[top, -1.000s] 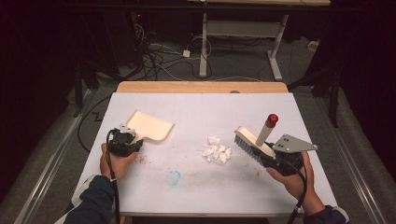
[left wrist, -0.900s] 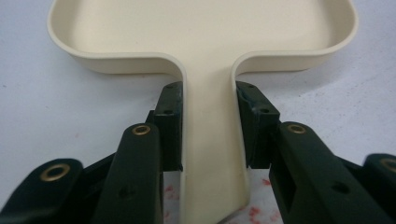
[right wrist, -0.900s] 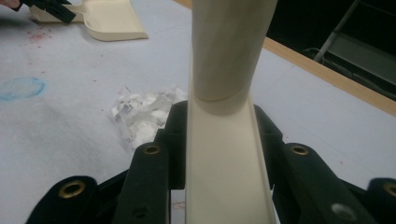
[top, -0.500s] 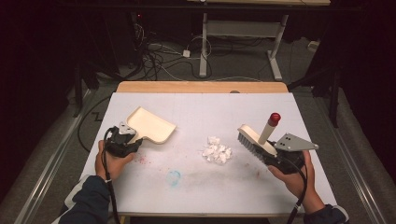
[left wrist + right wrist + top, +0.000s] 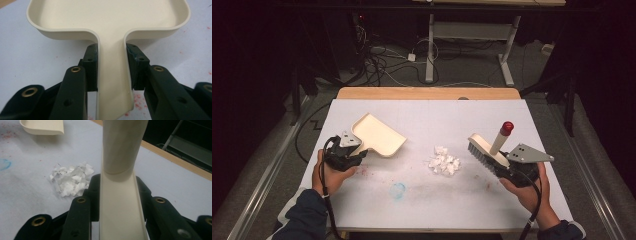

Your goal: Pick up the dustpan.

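A cream dustpan (image 5: 379,133) is held just over the white table at the left, its handle (image 5: 111,75) clamped between the jaws of my left gripper (image 5: 351,151). At the right, my right gripper (image 5: 504,170) is shut on a cream hand brush (image 5: 484,148) with a red-tipped handle (image 5: 507,127) and dark bristles along its lower edge; its body (image 5: 120,202) runs up between the jaws. A small heap of torn white paper scraps (image 5: 444,162) lies on the table between the dustpan and the brush, also ahead-left of the brush (image 5: 71,178).
The white table sheet (image 5: 432,200) carries a blue scribble (image 5: 398,190) and faint red specks near the front. A wooden table edge (image 5: 427,93) runs along the back. Cables and desk legs stand on the dark floor behind.
My left gripper has lifted the dustpan slightly and drawn it back toward the table's left side. The right gripper and brush have stayed put.
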The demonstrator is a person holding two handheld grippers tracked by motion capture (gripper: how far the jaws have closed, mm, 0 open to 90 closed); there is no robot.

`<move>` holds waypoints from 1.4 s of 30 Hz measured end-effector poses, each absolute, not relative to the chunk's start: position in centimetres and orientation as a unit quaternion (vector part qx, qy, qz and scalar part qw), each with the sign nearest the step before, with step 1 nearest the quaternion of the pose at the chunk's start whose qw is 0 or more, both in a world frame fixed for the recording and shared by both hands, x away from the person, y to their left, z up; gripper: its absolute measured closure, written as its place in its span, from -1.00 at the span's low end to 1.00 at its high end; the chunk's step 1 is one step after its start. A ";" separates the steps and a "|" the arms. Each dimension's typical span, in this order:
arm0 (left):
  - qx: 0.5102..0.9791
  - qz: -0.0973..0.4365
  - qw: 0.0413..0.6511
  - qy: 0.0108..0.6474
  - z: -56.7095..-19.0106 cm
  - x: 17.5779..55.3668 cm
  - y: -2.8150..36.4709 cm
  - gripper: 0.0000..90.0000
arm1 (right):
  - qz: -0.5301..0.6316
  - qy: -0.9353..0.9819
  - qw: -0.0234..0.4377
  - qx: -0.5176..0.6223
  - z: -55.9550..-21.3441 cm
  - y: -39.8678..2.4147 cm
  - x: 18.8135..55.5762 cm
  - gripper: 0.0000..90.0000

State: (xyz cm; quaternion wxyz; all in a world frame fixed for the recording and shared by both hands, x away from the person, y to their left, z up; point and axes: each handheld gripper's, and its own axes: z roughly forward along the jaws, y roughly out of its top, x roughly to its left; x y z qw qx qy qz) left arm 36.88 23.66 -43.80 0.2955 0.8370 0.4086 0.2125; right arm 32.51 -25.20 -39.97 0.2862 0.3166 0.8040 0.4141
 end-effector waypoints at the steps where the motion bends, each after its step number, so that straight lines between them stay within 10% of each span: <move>1: 0.839 0.214 0.295 0.405 -43.7 36.7 23.6 0.43 | 0.414 0.804 0.286 0.317 -40.0 -25.2 32.5 0.50; 42: 0.928 0.109 0.256 0.247 -43.7 31.9 19.4 0.43 | 0.385 0.803 0.289 0.351 -41.9 -24.7 34.1 0.50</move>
